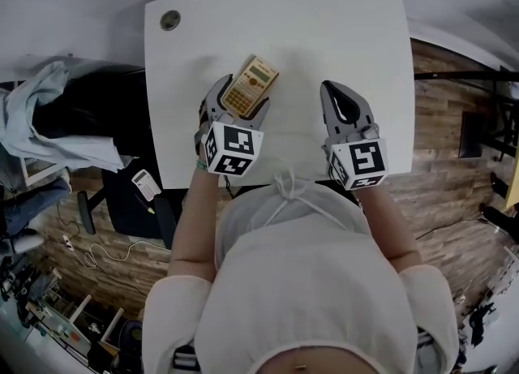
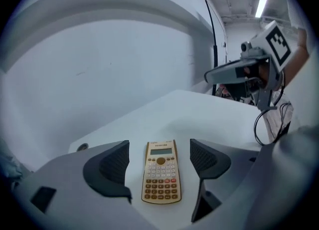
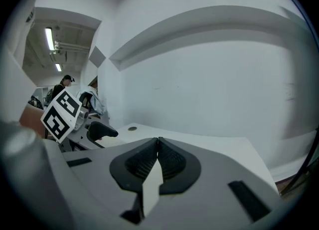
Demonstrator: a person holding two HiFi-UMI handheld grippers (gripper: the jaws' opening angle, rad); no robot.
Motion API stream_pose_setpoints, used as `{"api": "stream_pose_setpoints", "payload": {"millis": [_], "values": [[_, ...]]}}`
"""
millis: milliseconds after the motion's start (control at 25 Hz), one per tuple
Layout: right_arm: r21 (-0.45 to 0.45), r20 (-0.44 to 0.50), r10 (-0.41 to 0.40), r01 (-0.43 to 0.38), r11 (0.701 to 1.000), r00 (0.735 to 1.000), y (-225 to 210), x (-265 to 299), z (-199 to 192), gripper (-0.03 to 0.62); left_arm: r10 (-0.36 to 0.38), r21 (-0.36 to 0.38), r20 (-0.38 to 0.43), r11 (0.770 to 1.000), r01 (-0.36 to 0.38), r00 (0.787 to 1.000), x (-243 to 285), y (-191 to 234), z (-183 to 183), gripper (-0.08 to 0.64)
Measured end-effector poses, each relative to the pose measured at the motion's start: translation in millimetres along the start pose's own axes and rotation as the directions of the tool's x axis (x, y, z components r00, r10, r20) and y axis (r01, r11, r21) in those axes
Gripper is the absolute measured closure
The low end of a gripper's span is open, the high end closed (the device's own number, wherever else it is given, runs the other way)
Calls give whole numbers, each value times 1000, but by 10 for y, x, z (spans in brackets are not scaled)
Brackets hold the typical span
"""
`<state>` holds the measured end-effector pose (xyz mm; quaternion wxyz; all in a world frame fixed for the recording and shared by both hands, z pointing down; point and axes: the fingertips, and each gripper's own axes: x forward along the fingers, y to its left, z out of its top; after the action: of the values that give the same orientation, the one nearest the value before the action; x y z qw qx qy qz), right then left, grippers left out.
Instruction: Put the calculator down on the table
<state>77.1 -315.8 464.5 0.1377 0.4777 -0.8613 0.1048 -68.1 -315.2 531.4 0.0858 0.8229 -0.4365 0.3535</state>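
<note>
A gold-coloured calculator (image 1: 251,82) lies flat on the white table (image 1: 324,32), keys up. My left gripper (image 1: 241,101) is open, with one jaw on each side of the calculator's near half. In the left gripper view the calculator (image 2: 161,173) sits between the two dark pads (image 2: 112,164) with a gap on both sides, untouched by either. My right gripper (image 1: 331,90) hovers over the table to the right, shut and holding nothing. In the right gripper view its pads (image 3: 172,161) are pressed together.
A round cable grommet (image 1: 170,19) is set in the table's far left corner. Left of the table stands a black chair (image 1: 97,113) draped with a light-blue garment (image 1: 49,113). Wooden floor with cables (image 1: 105,251) surrounds the table. A wall rises behind the table's far edge.
</note>
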Motion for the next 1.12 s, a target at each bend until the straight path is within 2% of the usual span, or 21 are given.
{"api": "stream_pose_setpoints", "payload": {"millis": [80, 120, 200, 320, 480, 680, 720, 800, 840, 960, 1120], "values": [[-10, 20, -2, 2, 1000, 1000, 34, -84, 81, 586, 4, -54, 70, 999, 0, 998, -188, 25, 159, 182], [-16, 29, -2, 2, 1000, 1000, 53, -124, 121, 586, 21, -79, 110, 997, -13, 994, -289, 54, 240, 230], [-27, 51, 1, 1, 1000, 999, 94, -199, 198, 586, 78, -100, 191, 993, -60, 978, -495, 121, 402, 372], [-45, 86, 7, -3, 999, 996, 162, -330, 312, 586, 143, -98, 296, 988, -118, 944, -815, 158, 606, 435], [-74, 143, 28, -17, 997, 989, 247, -507, 504, 586, 192, -143, 414, 979, -145, 890, -1243, 198, 832, 516], [-139, 205, 60, -32, 990, 977, 357, -678, 764, 586, 188, -186, 558, 978, -99, 808, -1791, 215, 1078, 534], [-151, 212, 61, -29, 988, 975, 377, -711, 807, 586, 191, -188, 568, 977, -99, 801, -1883, 218, 1092, 537], [-159, 226, 61, -25, 987, 972, 411, -772, 891, 586, 195, -196, 558, 975, -99, 807, -2021, 223, 1079, 540], [-158, 237, 65, -27, 987, 969, 423, -802, 929, 586, 199, -201, 561, 974, -101, 803, -2076, 229, 1085, 541], [-160, 272, 79, -36, 986, 959, 443, -887, 1037, 588, 205, -196, 608, 975, -105, 768, -2201, 221, 1162, 541], [-185, 302, 89, -33, 982, 949, 495, -978, 1126, 589, 183, -165, 617, 981, -102, 766, -2254, 154, 1159, 540]]}}
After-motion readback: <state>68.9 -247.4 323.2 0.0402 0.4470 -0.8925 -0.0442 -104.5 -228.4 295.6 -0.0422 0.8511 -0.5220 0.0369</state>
